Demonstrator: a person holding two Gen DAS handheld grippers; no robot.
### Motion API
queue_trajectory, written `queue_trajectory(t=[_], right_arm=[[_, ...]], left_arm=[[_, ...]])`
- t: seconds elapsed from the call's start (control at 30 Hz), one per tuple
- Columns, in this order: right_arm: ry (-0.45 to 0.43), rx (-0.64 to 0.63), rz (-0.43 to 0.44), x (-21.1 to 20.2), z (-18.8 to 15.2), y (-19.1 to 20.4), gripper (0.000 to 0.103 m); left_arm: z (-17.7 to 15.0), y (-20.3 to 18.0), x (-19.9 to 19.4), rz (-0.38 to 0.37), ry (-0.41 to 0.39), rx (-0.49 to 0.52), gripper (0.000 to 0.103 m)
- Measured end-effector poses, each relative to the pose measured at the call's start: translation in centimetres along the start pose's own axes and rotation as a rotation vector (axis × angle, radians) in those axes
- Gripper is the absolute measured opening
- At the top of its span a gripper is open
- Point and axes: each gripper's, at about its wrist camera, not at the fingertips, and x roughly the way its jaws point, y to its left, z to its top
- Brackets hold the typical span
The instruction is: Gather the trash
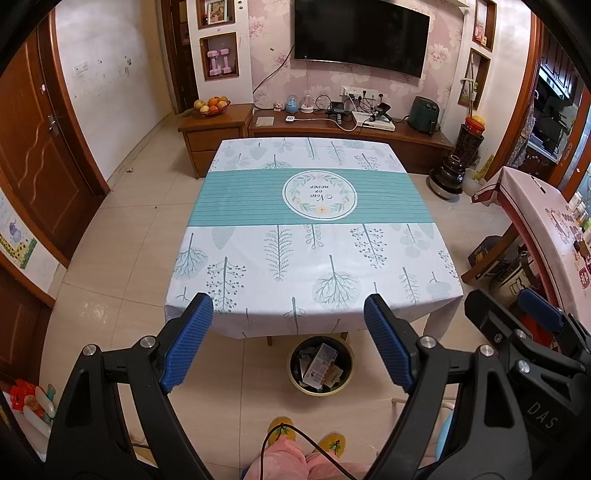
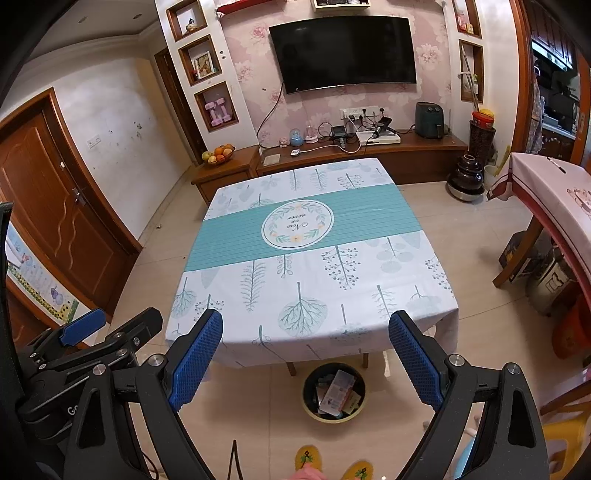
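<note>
Blue pads: left gripper (image 1: 288, 341) and right gripper (image 2: 306, 358) both have their jaws spread wide, nothing between them, each hanging over the near edge of the table

Table (image 1: 258, 302): one, square-ish, covered by a white leaf-print cloth with a teal band and a round wreath print in the middle; top is bare, cloth drapes over the near edge

Trash bin (image 1: 320, 366): one, round and dark with a pale rim, on the floor just under the near table edge, between the two wooden legs you can see; it's got cartons and wrappers inside, count is hard to tell

Open floor: pale tile strip runs clear along the left side of the table up to the wooden door (image 1: 40, 155); right side is tighter, second table (image 1: 546, 221) with a pink cloth plus boxes under it sits near

Far edge: low wooden TV cabinet (image 1: 332, 129) close behind the table, one TV (image 1: 362, 35) on the wall above, one fruit bowl (image 1: 212, 107) at its left end

Feet: two yellow slippers (image 2: 334, 467) at the bottom, just short of the bin
</note>
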Motion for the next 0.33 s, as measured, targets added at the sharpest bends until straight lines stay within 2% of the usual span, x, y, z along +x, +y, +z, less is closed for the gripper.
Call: queue_trajectory(t=[0.33], right_arm=[[0.004, 0.007, 0.0, -0.27, -0.46, -0.27, 0.093]], left_arm=[[-0.62, 0.36, 0.11, -0.003, 0.007, 0.002, 0.082]])
